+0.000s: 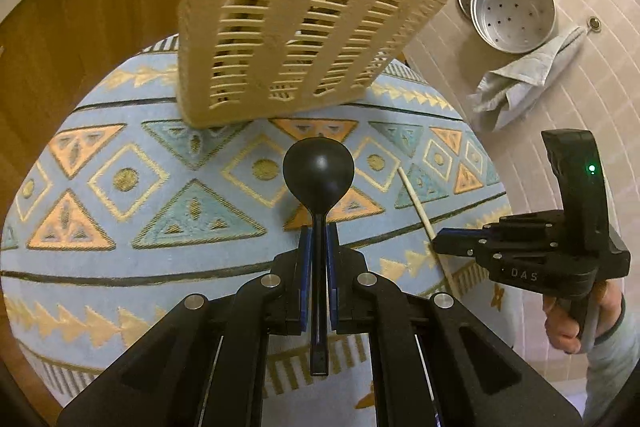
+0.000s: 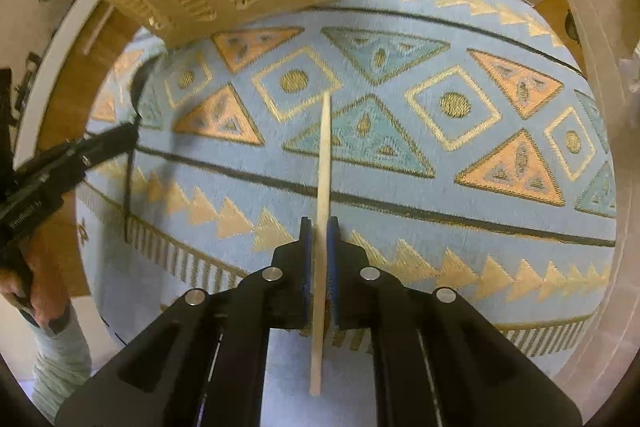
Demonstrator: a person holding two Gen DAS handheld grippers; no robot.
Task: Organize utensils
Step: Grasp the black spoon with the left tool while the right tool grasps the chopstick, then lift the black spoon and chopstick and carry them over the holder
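- Left gripper [image 1: 319, 239] is clamped on a black plastic spoon [image 1: 318, 167], just short of the beige slatted plastic basket [image 1: 280, 27].
- Right gripper [image 2: 319, 235] pinches a pale wooden chopstick [image 2: 323, 163] over the patterned blue rug [image 2: 460, 195], below the basket.
- Both utensils look picked up; next, lift each over the basket's rim and release.

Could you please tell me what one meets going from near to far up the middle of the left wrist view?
Left gripper → black spoon → patterned rug → slatted beige basket.
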